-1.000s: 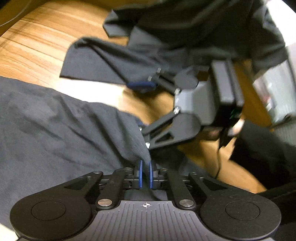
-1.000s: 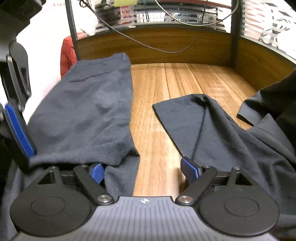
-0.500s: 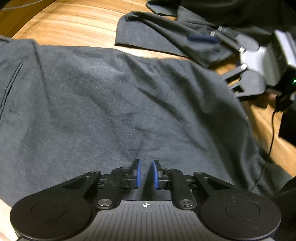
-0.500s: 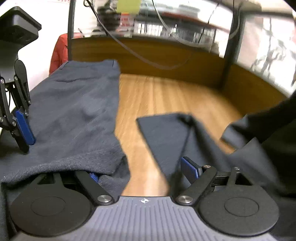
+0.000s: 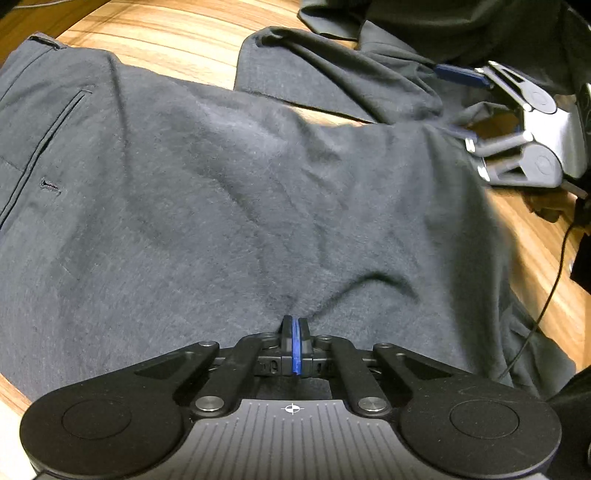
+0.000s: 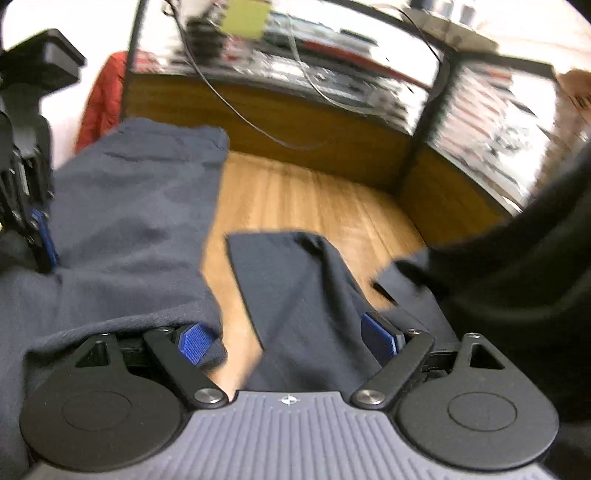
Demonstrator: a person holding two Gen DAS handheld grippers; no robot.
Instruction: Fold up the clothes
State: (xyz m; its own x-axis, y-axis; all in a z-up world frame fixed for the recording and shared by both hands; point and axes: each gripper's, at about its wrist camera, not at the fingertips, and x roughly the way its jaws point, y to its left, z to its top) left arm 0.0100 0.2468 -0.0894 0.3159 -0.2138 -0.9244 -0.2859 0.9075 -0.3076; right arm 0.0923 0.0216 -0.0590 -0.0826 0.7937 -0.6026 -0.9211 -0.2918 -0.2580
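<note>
A pair of dark grey trousers [image 5: 229,192] is spread flat over the wooden worktop [image 5: 166,40], its waistband and a slit pocket [image 5: 48,147] lying toward one far corner. A fold of the cloth at the near edge is pinched by the left gripper [image 5: 294,332], whose blue pads are pressed together on the fabric, with creases radiating from the pinch. Beyond the trousers, a second dark garment [image 5: 332,81] is laid in a crumpled strip toward the other far side of the worktop, partly under a black heap of cloth [image 5: 443,26]. The right gripper [image 6: 286,341] is seen with its fingers wide apart: one blue pad [image 6: 192,341] is tucked under the trousers' edge, the other [image 6: 378,338] is laid against the second garment, and bare wood is visible between them. A thin black cable [image 5: 546,295] is trailed over the worktop's side edge.
</note>
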